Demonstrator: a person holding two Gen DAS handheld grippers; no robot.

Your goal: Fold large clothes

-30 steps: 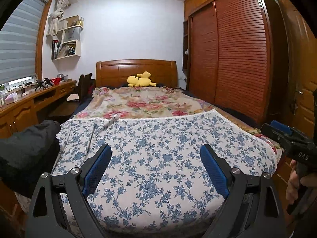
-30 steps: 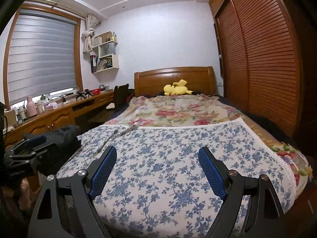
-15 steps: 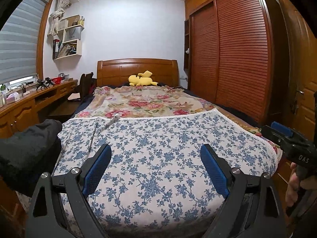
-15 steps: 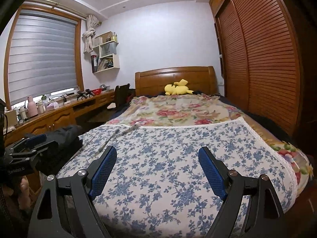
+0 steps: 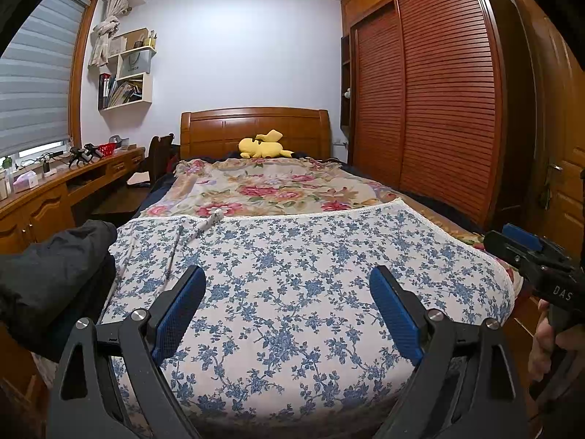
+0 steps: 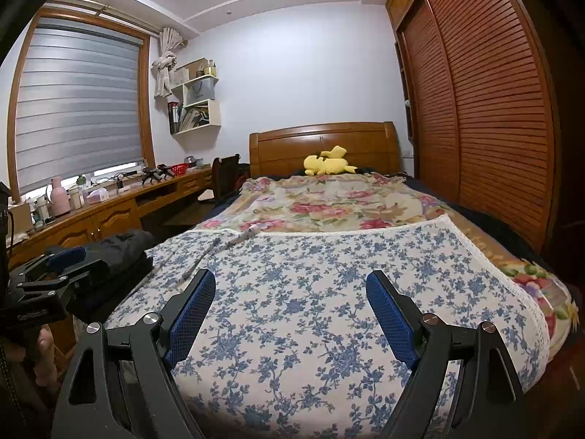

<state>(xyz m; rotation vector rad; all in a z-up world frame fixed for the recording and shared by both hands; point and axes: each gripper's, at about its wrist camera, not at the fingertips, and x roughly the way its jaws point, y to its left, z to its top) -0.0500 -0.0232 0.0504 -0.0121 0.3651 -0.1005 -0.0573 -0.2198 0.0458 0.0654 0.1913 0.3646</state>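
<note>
A white garment with blue flowers [image 5: 292, 274] [image 6: 321, 285] lies spread flat over the foot of the bed, a thin strap [image 5: 204, 226] running along its far left part. My left gripper [image 5: 287, 281] hovers open above the garment's near edge, nothing between its blue pads. My right gripper [image 6: 290, 285] is open too, over the same cloth a little further right. Each gripper shows in the other's view: the right one [image 5: 526, 252] at the right edge, the left one [image 6: 55, 267] at the left edge, each held by a hand.
A dark bundle of clothing [image 5: 47, 274] sits at the bed's left corner. A rose-patterned blanket [image 5: 270, 190] covers the far bed, with a yellow plush toy [image 5: 263, 146] by the headboard. A wooden desk [image 6: 109, 208] runs along the left wall, a slatted wardrobe [image 5: 431, 117] along the right.
The right gripper has drifted slightly sideways and down over the garment. The left gripper has stayed where it was. Both stay open.
</note>
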